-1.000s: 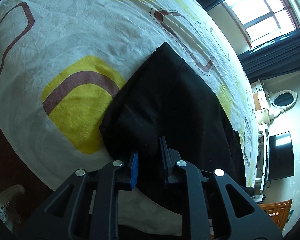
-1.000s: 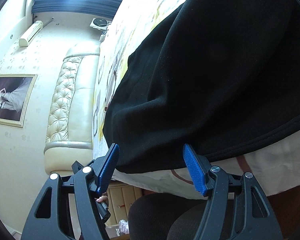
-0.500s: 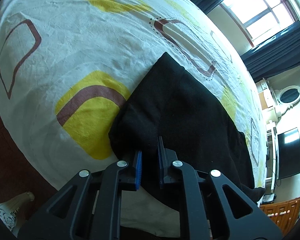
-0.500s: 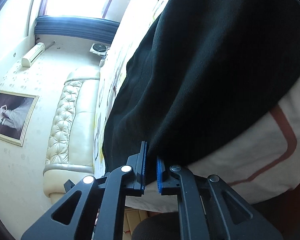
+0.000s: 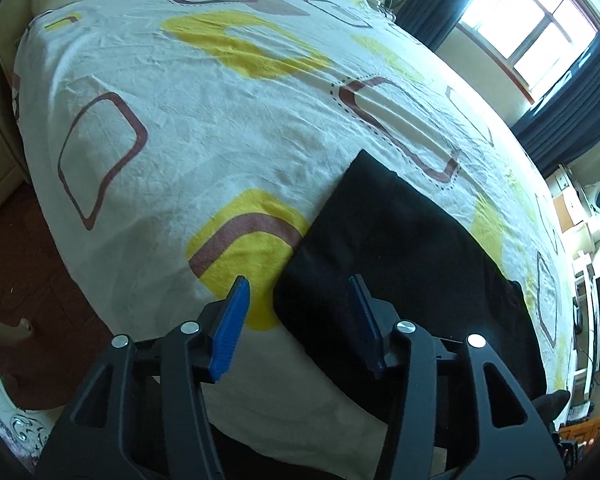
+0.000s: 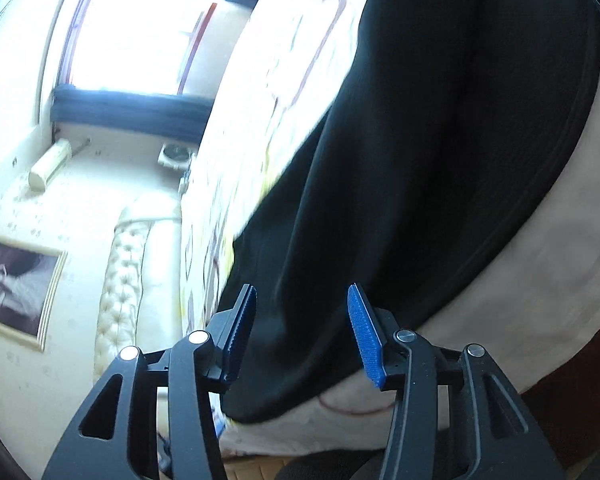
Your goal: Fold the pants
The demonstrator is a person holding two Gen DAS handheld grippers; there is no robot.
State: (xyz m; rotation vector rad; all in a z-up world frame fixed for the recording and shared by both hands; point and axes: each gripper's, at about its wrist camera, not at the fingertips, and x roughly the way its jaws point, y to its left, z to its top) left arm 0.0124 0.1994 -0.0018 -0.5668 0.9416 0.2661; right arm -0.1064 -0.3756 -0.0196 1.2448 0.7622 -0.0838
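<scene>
— So, where are the pants (image 5: 400,256)?
— Folded black pile on the bedsheet (image 5: 204,120), approx 4 o'clock in left wrist view.
— Left gripper (image 5: 298,294)?
— Jaws wide, nothing held; pants' corner sits btwn the pads.
— Right gripper (image 6: 302,304)?
— Also wide, empty, w/ the pants (image 6: 440,140) filling 1 o'clock; view's blurred.

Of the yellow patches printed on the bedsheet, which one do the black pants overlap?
The yellow patch with the brown band, just ahead of the left gripper; the pants cover its right edge. The other patches lie clear of them.
</scene>
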